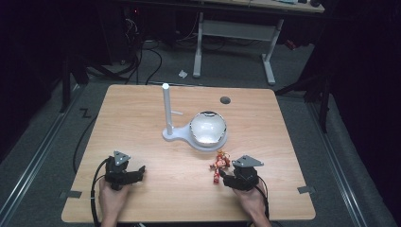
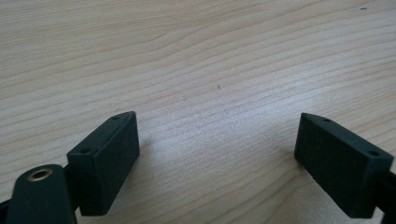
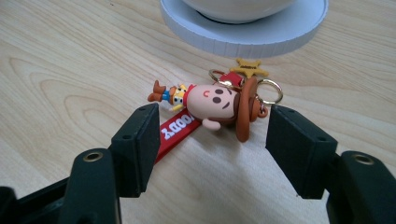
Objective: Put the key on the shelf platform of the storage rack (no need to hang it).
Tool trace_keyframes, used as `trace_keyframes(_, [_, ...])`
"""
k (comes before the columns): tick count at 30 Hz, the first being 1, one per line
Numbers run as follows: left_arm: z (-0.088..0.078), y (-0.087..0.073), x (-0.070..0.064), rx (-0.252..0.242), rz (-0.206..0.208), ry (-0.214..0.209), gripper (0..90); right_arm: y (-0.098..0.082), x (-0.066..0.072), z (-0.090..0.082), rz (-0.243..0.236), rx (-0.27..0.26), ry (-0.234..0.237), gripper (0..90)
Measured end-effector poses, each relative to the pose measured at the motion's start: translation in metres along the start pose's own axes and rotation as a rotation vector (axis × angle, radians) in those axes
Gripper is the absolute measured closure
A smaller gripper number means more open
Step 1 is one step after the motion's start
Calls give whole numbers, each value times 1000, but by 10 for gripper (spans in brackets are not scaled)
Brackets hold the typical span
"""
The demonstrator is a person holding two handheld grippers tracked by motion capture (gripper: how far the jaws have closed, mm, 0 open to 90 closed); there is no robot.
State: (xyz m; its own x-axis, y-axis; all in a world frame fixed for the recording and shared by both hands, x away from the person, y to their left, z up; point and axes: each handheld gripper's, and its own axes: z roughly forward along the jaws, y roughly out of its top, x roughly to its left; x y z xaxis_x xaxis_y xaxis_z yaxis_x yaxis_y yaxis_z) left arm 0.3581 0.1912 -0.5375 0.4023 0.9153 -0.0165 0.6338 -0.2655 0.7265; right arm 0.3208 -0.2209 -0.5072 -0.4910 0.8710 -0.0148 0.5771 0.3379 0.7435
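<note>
So far little looks done: the keychain [image 3: 219, 103] lies flat on the bench [image 1: 156, 179] just before the stand [image 1: 198, 137], between the right gripper [image 3: 212, 149]'s spread fingers, ungrasped. Left gripper [image 2: 217, 161] rests spread, empty. Grasping and hanging likely remain.

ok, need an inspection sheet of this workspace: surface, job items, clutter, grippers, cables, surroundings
Surface: wooden table, round grommet hole at the far side.
Job's things: cowboy keychain lies flat by the white stand base holding a white bowl.
Clutter: nothing seen.
Grippers: left gripper open over bare wood; right gripper open, keychain just beyond its jaws, untouched.
Cables: black cable trails from the left gripper.
Surroundings: dark room, grey floor, white desk frame behind.
</note>
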Motion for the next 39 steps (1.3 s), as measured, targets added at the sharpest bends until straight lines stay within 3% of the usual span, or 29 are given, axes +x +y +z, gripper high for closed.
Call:
trace_keyframes(9, [0,0,0,0,0,0,143,11,-3,15,-10,27,9,281])
trace_keyframes(18, [0,0,0,0,0,0,143,18,-6,28,-21,56,13,277])
trace_keyframes(28, [0,0,0,0,0,0,143,21,-7,48,-19,102,49,286])
trace_keyframes(39, [0,0,0,0,1,0,143,18,-4,46,-55,85,42,302])
